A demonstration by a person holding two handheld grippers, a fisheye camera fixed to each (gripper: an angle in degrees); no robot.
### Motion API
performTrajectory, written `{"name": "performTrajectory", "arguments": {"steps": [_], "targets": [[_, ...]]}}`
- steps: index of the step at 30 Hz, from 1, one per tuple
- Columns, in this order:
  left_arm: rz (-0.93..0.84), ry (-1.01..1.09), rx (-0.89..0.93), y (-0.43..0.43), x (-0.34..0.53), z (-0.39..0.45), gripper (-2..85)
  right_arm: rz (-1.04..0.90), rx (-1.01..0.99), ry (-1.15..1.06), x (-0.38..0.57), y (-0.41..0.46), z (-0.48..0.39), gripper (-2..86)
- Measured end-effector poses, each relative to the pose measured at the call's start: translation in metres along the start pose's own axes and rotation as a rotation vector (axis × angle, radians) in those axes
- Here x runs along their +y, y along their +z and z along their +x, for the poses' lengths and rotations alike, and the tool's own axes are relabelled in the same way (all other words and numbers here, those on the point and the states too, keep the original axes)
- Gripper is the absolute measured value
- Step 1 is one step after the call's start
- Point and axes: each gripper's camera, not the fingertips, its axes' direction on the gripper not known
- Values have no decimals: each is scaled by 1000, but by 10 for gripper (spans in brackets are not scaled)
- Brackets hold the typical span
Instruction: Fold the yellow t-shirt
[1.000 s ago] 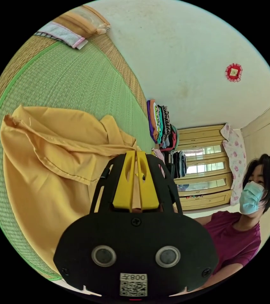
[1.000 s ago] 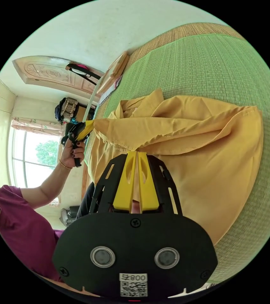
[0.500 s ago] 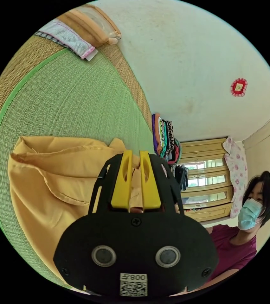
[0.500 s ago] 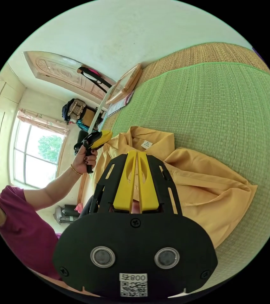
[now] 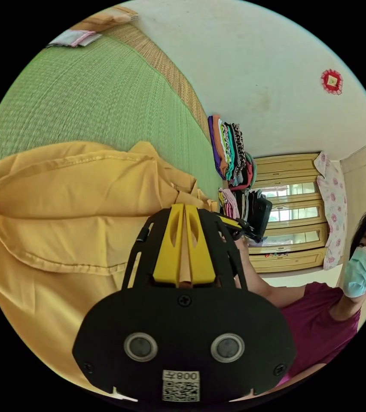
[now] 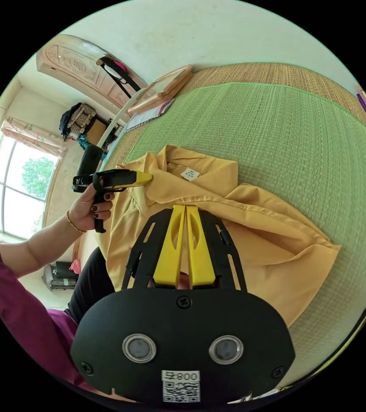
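The yellow t-shirt [image 6: 260, 240] lies rumpled on the green woven mat [image 6: 286, 128], collar and label turned up. My right gripper [image 6: 186, 208] is shut on a hemmed fold at the shirt's near side. My left gripper [image 6: 147, 177], held in a hand, pinches the shirt's edge beside the collar. In the left gripper view the t-shirt [image 5: 62, 214] spreads across the left, and my left gripper [image 5: 185, 207] is shut with yellow cloth between its jaws. The right gripper [image 5: 229, 222] shows just behind it, close by.
A stack of folded clothes [image 5: 230, 159] stands at the mat's far end by the wall. A wooden cabinet [image 5: 286, 223] is behind it. The person in a magenta top [image 5: 320, 317] sits at the mat's edge. A pillow and cloth [image 6: 161, 90] lie at the other end.
The shirt, held up stretched a second ago, has come down onto the mat. My left jaws stood slightly apart half a second ago and are now closed on cloth. Both grippers are nearer together.
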Motion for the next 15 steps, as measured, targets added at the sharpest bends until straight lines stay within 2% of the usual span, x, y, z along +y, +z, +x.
{"name": "performTrajectory", "arguments": {"steps": [6, 9, 15], "targets": [[59, 44, 20, -2, -17, 16, 4, 49, 23, 0, -33, -18, 4, 2], [68, 69, -42, -14, -4, 23, 3, 75, 1, 7, -40, -26, 7, 2], [-17, 11, -100, -6, 25, 6, 3, 101, -74, 30, -37, -32, 14, 1]]}}
